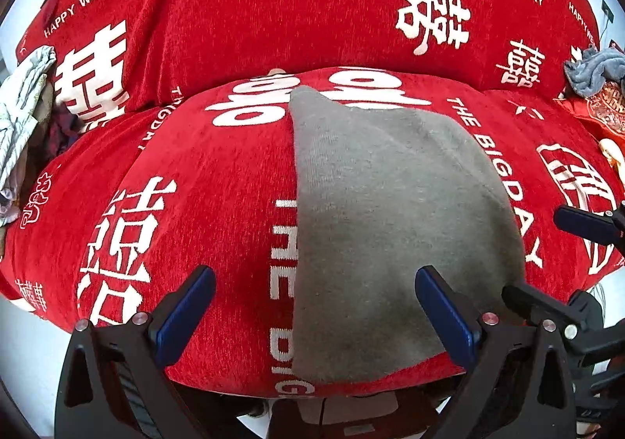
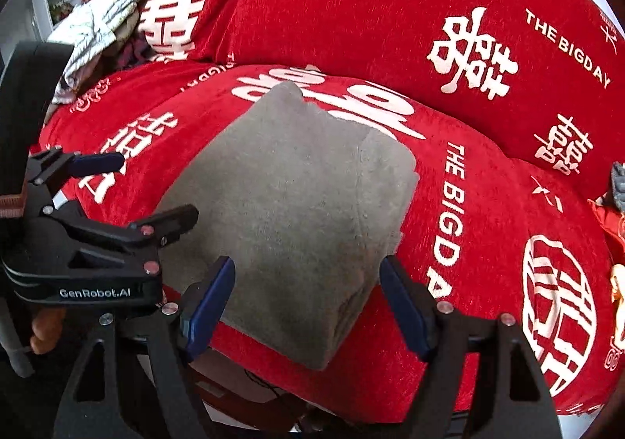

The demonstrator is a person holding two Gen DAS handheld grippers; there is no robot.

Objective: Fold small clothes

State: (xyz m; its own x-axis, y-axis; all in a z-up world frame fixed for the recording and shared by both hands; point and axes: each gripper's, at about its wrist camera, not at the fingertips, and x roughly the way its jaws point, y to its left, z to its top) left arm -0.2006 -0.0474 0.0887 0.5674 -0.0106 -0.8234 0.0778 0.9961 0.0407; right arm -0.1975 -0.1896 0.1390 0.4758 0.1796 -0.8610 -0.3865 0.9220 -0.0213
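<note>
A grey garment (image 1: 394, 220) lies folded into a thick block on the red sofa seat; it also shows in the right wrist view (image 2: 297, 200). My left gripper (image 1: 314, 278) is open and empty, its blue pads near the garment's near left edge. It also shows in the right wrist view (image 2: 156, 189) at the garment's left side. My right gripper (image 2: 306, 271) is open and empty, straddling the garment's near right corner. Its fingers (image 1: 578, 224) show at the right in the left wrist view.
The sofa (image 1: 218, 173) has a red cover with white characters and lettering. A pile of light striped clothes (image 2: 97, 24) lies at the left end. A grey-blue cloth (image 1: 593, 71) lies at the right end on a red item (image 1: 601, 114).
</note>
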